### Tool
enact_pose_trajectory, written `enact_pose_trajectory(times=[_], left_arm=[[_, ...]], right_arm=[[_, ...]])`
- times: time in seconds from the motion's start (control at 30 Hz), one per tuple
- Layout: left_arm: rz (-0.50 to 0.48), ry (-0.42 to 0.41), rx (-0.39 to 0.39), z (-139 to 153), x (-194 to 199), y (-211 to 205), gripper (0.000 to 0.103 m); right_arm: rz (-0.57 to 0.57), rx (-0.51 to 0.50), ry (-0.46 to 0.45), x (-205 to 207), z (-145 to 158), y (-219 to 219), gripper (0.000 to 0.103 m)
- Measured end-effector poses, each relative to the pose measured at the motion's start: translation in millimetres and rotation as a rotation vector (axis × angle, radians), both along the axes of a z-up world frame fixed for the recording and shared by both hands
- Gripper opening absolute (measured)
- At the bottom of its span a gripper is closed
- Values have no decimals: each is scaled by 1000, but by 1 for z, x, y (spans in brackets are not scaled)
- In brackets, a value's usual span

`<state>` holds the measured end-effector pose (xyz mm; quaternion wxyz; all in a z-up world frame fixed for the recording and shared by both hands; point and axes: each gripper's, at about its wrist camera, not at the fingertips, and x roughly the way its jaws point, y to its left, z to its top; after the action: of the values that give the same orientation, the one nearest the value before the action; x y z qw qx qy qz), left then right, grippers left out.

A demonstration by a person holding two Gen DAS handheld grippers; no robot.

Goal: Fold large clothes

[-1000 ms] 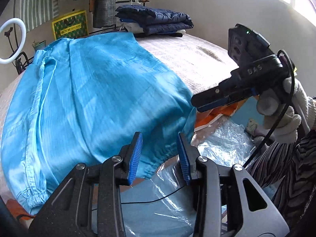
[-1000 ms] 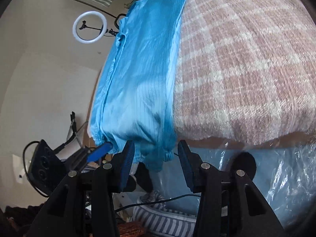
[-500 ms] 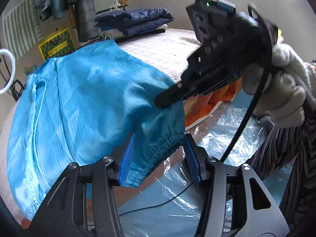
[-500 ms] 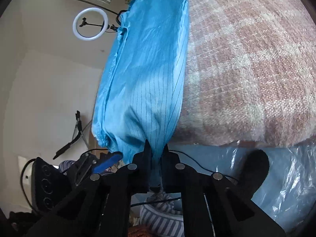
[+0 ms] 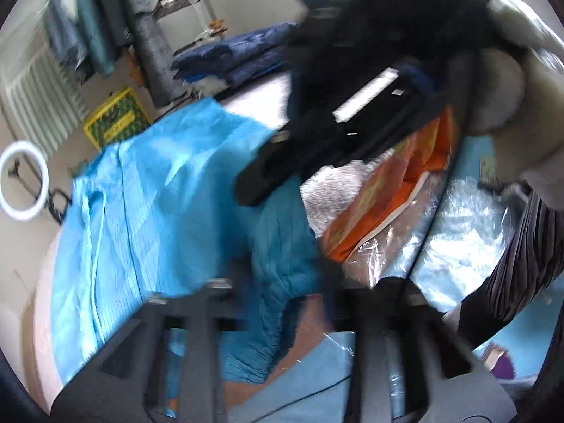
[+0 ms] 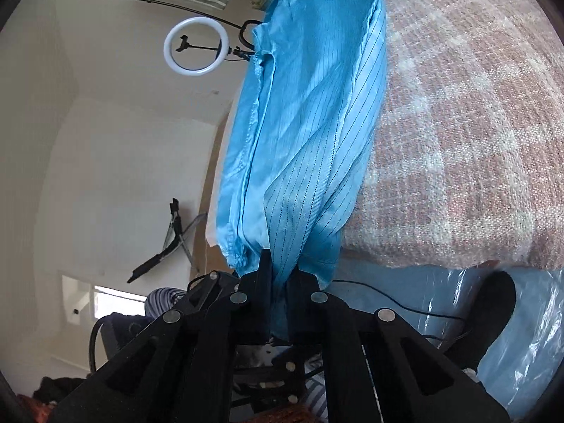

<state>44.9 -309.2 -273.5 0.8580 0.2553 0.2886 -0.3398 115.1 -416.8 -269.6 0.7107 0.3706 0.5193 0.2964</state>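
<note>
Both claws at the hem of the blue garment

The right claw [image 6: 278,283] was clamped on the blue garment's [image 6: 310,112] near hem; the left claw [image 5: 282,289], just closing, had the cuff between its jaws. The garment's length ran away across the checked bed [image 6: 458,141].

1. No text can be read in either view.
2. The yellow sign [image 5: 114,120] beside the radiator [image 5: 42,105] bears print, too blurred to make out.
</note>
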Motion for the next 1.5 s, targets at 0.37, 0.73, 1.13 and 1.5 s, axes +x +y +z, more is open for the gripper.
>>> enact_pose_trajectory(times=[0.37, 0.73, 1.13, 1.5], left_arm=[[140, 157, -284, 41, 32, 52, 7], [78, 176, -296, 45, 11, 41, 7], [179, 298, -455, 47, 26, 72, 7], [317, 435, -620, 39, 27, 129, 7]], right_arm=[[-177, -83, -47, 43, 17, -45, 63], [-387, -110, 27, 170, -14, -67, 63], [-371, -385, -50, 227, 26, -29, 2], [-151, -753, -274, 246, 88, 111, 1]])
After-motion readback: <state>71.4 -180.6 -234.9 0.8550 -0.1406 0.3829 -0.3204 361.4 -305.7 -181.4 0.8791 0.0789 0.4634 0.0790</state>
